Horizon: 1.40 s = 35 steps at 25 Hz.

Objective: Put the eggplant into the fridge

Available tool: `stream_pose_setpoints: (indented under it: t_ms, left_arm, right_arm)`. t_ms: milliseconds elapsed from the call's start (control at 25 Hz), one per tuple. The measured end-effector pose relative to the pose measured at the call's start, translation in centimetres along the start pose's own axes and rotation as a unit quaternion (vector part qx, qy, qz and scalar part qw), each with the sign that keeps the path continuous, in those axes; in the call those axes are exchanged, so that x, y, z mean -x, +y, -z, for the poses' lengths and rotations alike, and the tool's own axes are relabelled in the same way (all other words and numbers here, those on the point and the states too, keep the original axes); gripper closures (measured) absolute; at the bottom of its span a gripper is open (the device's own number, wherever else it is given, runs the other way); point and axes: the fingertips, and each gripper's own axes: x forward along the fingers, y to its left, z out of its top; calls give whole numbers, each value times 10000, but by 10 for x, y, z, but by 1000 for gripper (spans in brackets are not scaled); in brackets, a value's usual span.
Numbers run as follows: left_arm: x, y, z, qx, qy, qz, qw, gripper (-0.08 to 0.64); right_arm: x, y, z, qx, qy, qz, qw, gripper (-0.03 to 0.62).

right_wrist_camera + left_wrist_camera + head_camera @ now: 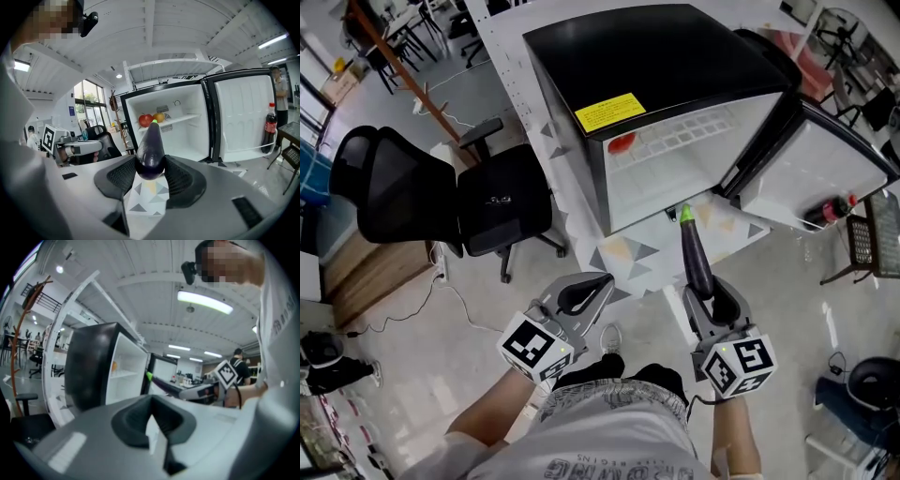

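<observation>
**A:** What is biggest here?

**B:** The fridge [656, 66], black on top, with its door [811, 169] swung open to the right. A black chair [441, 202] stands to its left, and a triangle-patterned mat [628, 258] lies at its front edge.

**A:** And the grippers?

**B:** The right gripper [709, 298] is clamped on the eggplant [696, 258] at its thick end. The green stalk points at the open fridge, close to its lower front edge and not yet inside. The left gripper [584, 295] has its jaws drawn together with nothing between them.

**A:** Is there any writing?

**B:** A yellow label [610, 112] sits at the front edge of the fridge top, but its print is too small to read. The bottle [270, 123] in the door rack has a red band, and no brand can be made out on it. Each gripper's cube carries black-and-white square markers.

**A:** Do the views show different things?

**B:** The right gripper view shows a red fruit [145, 120] and an orange one [159, 117] at the shelf's left end. The head view shows only a red patch there. The left gripper view shows the fridge side-on, with the eggplant reaching toward it.
</observation>
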Motion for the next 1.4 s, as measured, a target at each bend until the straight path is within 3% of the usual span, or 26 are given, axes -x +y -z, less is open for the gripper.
stream_pose_setpoints:
  t_ms: [480, 880, 1400]
  left_arm:
    - [-44, 19, -12, -94, 65, 114, 9999, 554]
    - [-89, 29, -21, -139, 148, -164, 9997, 553]
    - [-130, 38, -21, -72, 352, -426, 9984, 553]
  right_arm:
    - [-41, -36, -38, 166, -324, 79, 9993, 403]
    - [-83, -87, -76, 324, -539, -125, 9979, 403]
    - [-137, -117, -118, 675, -749, -441, 9939, 403]
